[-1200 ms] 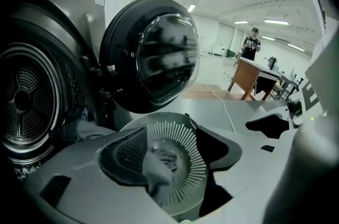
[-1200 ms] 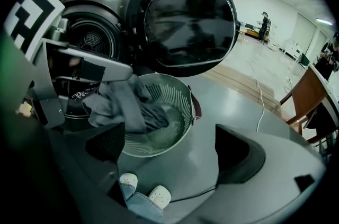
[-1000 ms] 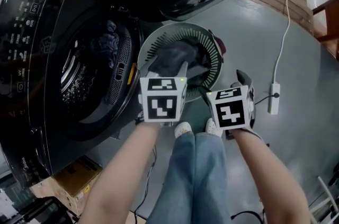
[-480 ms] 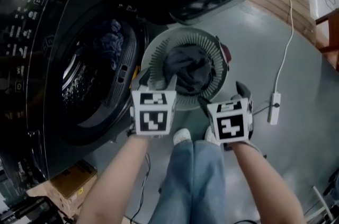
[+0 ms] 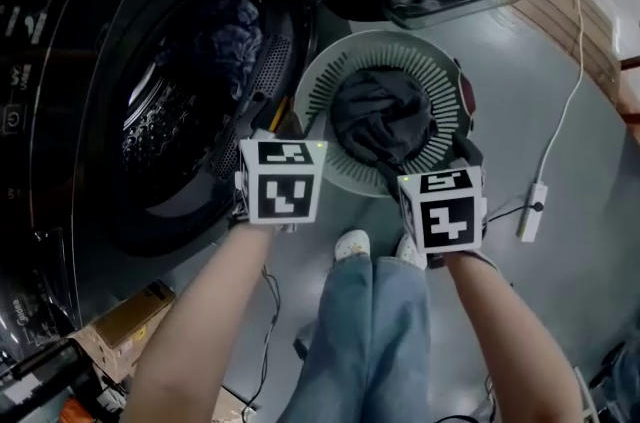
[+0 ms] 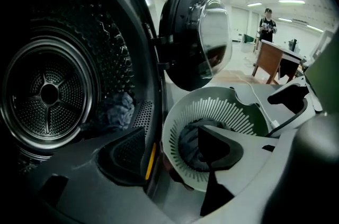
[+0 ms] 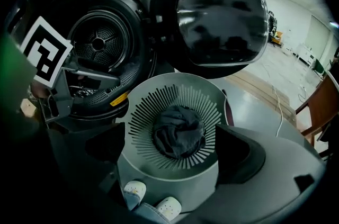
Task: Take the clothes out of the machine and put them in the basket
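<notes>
No word, brand or number can be read anywhere. At ten o'clock in the head view, the control panel (image 5: 30, 41) of the machine (image 5: 150, 141) carries pale icons and fine print, all too small and dim to make out. At six o'clock in the left gripper view, a yellow sticker (image 6: 152, 159) sits on the door rim, its print illegible. The left gripper (image 6: 172, 157) and right gripper (image 7: 172, 146) each carry a cube with black-and-white square markers (image 5: 280, 194), patterns rather than letters. The cardboard box (image 5: 125, 326) at seven o'clock shows only unreadable marks.
</notes>
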A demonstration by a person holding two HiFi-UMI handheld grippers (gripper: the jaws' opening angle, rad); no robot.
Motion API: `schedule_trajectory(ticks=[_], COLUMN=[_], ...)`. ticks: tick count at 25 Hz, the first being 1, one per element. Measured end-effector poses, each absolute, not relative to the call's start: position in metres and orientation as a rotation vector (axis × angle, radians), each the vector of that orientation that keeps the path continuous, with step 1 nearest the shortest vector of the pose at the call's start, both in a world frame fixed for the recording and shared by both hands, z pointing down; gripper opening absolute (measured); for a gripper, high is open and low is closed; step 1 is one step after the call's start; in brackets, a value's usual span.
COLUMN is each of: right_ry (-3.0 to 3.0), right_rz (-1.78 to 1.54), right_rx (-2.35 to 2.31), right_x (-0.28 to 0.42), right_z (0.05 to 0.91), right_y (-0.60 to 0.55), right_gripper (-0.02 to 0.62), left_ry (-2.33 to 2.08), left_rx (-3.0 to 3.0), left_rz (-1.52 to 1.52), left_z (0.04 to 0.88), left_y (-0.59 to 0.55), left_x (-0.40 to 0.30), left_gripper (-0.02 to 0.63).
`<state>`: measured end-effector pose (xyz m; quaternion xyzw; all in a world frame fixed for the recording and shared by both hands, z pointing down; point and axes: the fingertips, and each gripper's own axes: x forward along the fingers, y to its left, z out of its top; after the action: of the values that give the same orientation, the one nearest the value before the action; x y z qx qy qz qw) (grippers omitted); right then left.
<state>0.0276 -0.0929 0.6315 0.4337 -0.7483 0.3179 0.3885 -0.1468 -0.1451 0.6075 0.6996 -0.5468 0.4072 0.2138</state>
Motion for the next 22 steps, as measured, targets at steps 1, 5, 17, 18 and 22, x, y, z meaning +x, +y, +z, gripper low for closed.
schedule_trajectory(ticks=[1, 5, 17, 18, 22], right_ry=[-1.906, -1.916, -1.970, -1.974, -1.984], right_rz=[0.804, 0.759, 0.663, 0.658, 0.648], right_rx=[1.095, 1.076, 0.995, 0.991, 0.983], right_x=[0.021, -0.001, -0.049, -0.051, -0.057], right_z=[0.634, 0.643, 0.667, 0.669, 0.678], right_y=[-0.095, -0.103, -0.122, -0.123, -0.134], right_gripper=[0.531, 0.531, 0.531, 0.530, 0.531], left_ry=[-1.536, -1.622, -1.810, -1.823, -1.874], left_rx=[1.934, 1.911, 1.769, 1.757, 1.716], left_rz=[1.135, 1.160, 1.198, 1.198, 1.199], left_z=[0.610, 0.616, 0.640, 0.642, 0.646], left_y=[-0.148, -0.159, -0.188, -0.192, -0.213], left_x=[-0.156, -0.190, -0.268, -0.273, -0.288], left_gripper=[0.291, 0.295, 0.293, 0.295, 0.294])
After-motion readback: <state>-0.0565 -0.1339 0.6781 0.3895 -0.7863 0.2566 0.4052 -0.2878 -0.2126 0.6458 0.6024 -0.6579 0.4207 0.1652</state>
